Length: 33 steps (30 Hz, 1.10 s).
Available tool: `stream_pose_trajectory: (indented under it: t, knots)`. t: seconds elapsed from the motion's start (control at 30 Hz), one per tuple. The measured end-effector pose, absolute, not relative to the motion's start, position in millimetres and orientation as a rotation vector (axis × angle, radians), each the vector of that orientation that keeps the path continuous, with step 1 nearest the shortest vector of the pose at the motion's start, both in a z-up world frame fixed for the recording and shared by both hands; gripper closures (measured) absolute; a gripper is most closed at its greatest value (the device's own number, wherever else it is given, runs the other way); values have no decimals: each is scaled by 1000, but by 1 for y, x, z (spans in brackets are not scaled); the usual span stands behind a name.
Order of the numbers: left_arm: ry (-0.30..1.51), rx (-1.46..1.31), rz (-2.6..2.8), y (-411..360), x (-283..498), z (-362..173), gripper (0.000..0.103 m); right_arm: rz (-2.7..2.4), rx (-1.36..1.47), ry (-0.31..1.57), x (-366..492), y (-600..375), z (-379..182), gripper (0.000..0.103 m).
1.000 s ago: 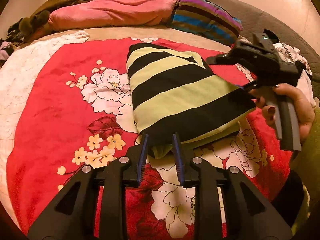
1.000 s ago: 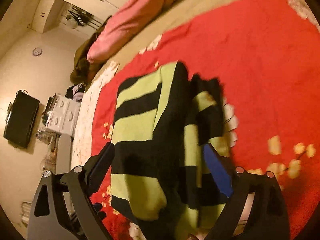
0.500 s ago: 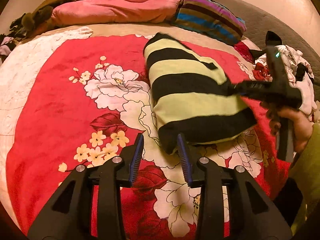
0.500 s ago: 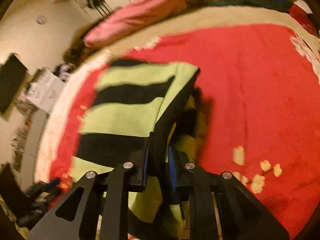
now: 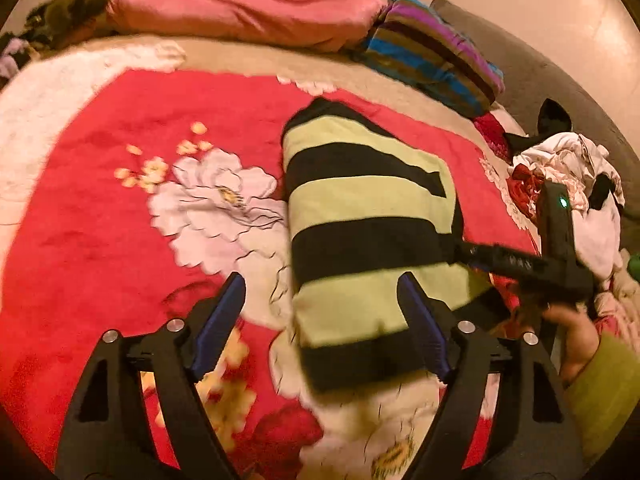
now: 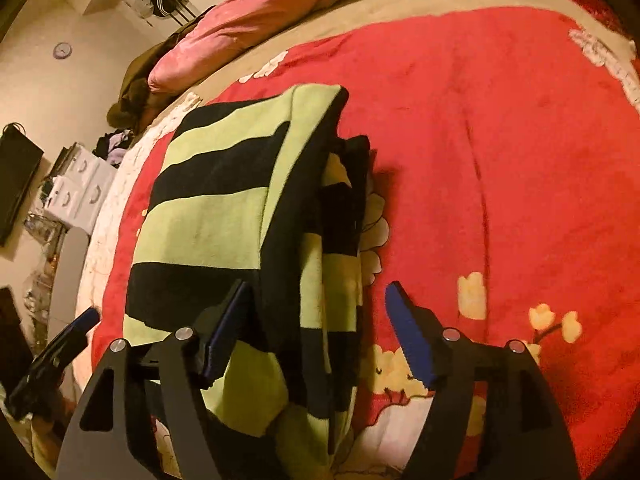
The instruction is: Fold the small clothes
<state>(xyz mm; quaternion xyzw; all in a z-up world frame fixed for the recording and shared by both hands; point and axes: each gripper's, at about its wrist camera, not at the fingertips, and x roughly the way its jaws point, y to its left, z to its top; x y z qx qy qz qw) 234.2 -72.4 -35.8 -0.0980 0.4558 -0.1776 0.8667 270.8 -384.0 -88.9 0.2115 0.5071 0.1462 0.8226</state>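
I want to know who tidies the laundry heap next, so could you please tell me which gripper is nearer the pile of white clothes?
Right. The right gripper sits beside the white clothes pile, at the striped garment's far side; the left gripper straddles its opposite, near end.

bed [image 5: 92, 216] w/ red floral blanket, folded green-black striped garment [image 5: 368, 236] mid-blanket, pink pillow [image 5: 240, 12] and striped pillow [image 5: 436, 56] at head, clothes pile [image 5: 572, 184] right edge

Striped garment's [image 6: 208, 216] near end, under claw [image 6: 316, 336].
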Motion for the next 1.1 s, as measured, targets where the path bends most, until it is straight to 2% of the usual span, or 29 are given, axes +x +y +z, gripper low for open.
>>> stream_pose_trajectory:
  t: [0.17,0.23,0.3,0.33,0.37,0.4,0.43,0.5,0.6,0.9,1.1]
  knots:
    - [1054,-249,-405,-84,275,-70,32,348,491,1081,275,-386,-97,34]
    - [1073,-274,-415,-87,281,-79,27,356,495,1079,277,-385,-99,34]
    - [1085,-319,-422,-86,286,-87,27,358,499,1074,280,-385,-100,35]
    - [1088,-346,-426,-84,286,-89,29,360,503,1072,280,-384,-100,35]
    - [1095,-374,-433,-82,286,-91,32,375,507,1067,281,-381,-100,40]
    - [1101,-407,-451,-80,285,-93,44,390,508,1064,280,-382,-101,45]
    - [1099,-422,-467,-80,284,-92,53,401,508,1064,281,-379,-100,47]
    - [1093,-401,-469,-84,282,-88,57,417,496,1059,283,-373,-96,56]
    - [1085,-432,-480,-83,281,-78,69,432,499,1027,281,-368,-83,62]
    - [968,-364,-456,-67,264,-20,71,508,471,951,267,-338,-36,62]
    - [939,-360,-433,-40,233,-5,71,556,422,919,246,-311,-16,62]
